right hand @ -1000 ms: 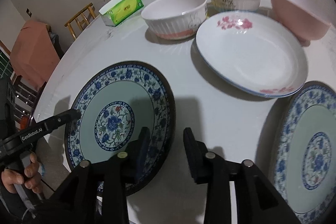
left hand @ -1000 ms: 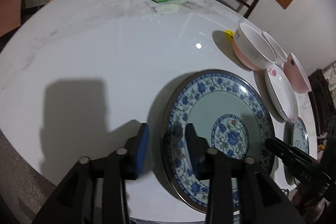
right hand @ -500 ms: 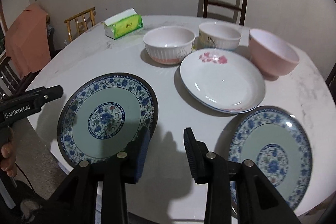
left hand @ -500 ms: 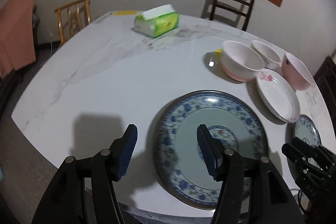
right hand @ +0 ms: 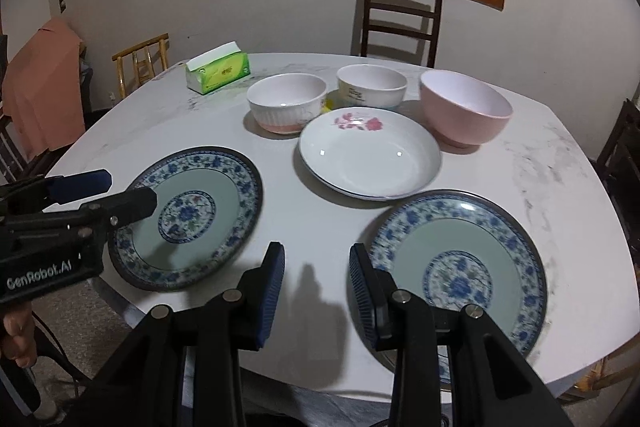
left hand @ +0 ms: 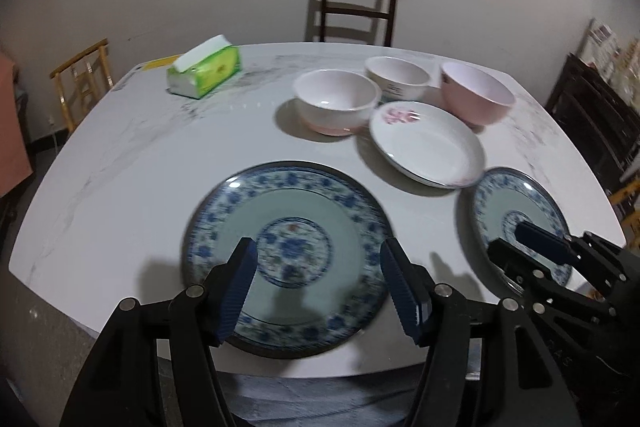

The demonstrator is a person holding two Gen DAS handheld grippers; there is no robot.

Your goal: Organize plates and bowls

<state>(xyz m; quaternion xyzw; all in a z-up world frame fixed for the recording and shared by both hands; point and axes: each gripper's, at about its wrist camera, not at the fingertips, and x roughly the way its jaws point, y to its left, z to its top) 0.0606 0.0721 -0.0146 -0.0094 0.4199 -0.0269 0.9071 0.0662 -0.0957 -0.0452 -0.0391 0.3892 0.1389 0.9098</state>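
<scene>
Two blue-patterned plates lie at the near edge of the round white table (right hand: 320, 223): the left plate (right hand: 224, 195) and the right plate (right hand: 460, 239). My left gripper (left hand: 318, 251) hovers above the left plate (left hand: 292, 203) with its jaws opening and nothing between them. My right gripper (right hand: 317, 255) hangs open and empty over bare table between the two plates. Behind them sit a white plate with pink flowers (right hand: 370, 155), a ribbed white bowl (right hand: 286, 103), a printed white bowl (right hand: 372, 85) and a pink bowl (right hand: 464, 111).
A green tissue pack (right hand: 218, 71) lies at the far left of the table. A dark wooden chair (right hand: 400, 19) stands behind the table and a light wooden chair (right hand: 140, 63) at the left. A hand (right hand: 16, 339) holds the left gripper's handle.
Both grippers have pulled back and risen from the table, so the whole set of dishes is in view. The left jaws, which straddled the left plate's rim, have spread wide and left it.
</scene>
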